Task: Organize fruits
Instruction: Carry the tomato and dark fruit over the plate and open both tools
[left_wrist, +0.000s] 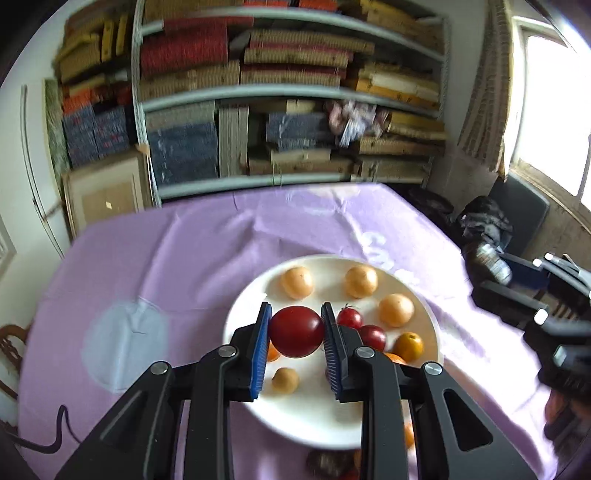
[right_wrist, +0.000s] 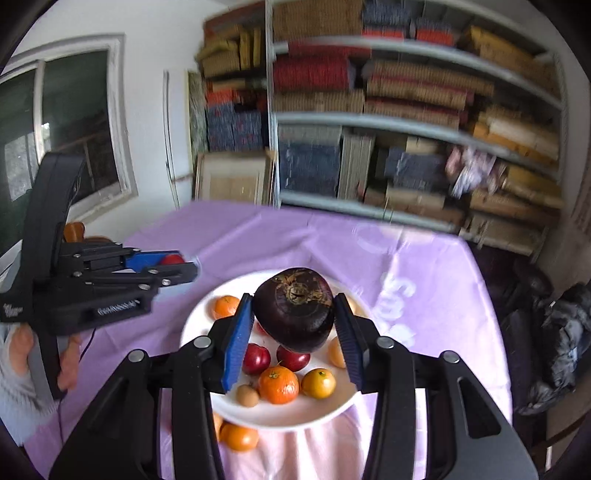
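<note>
Above the white plate on the worktop, the left tongs pinch a smooth red tomato (soft, bruisable) across its middle, while the right tongs clamp a heavier, firm dark purple fruit.

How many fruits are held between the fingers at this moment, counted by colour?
red fruit, in the left gripper: 1
dark purple fruit, in the right gripper: 1
Total: 2
</note>
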